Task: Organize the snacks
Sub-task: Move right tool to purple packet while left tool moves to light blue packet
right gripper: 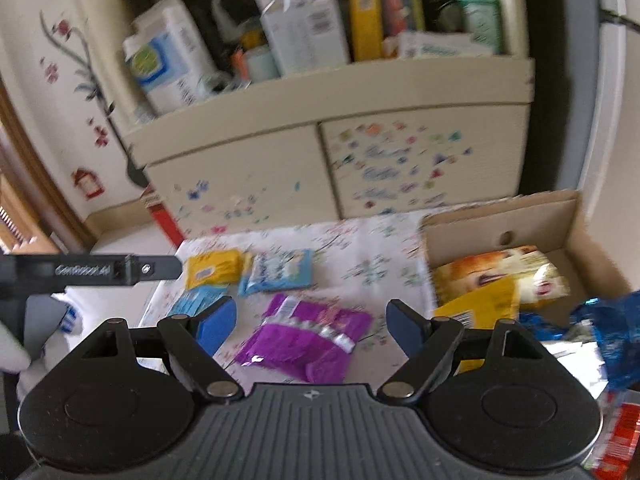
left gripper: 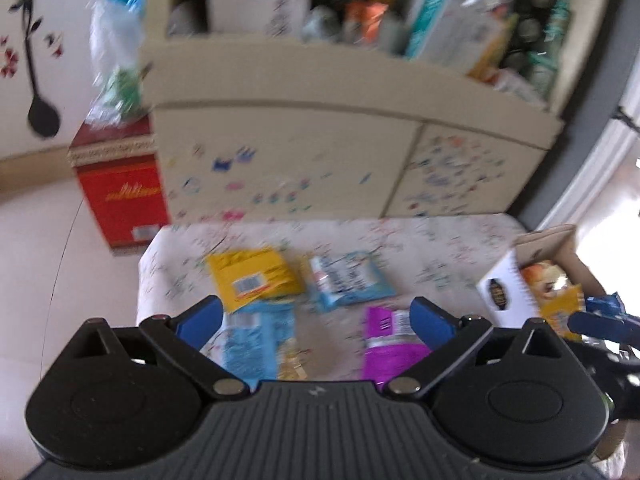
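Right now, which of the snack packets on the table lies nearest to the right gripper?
The purple packet. It lies just ahead of the open right gripper, between its fingers, while the yellow packet and the light blue packet lie farther back.

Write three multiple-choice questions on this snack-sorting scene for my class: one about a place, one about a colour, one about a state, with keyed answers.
1. Where does the cardboard box stand?
A. right end of the table
B. on the cabinet shelf
C. on the floor

2. What colour is the packet ahead of the right tool?
A. red
B. purple
C. green

3. How is the left tool?
A. shut on a packet
B. open, holding nothing
C. out of view

Answers: 1 A, the box sits on the table's right end; 2 B, its wrapper is purple; 3 B, its fingers stand apart with nothing between them.
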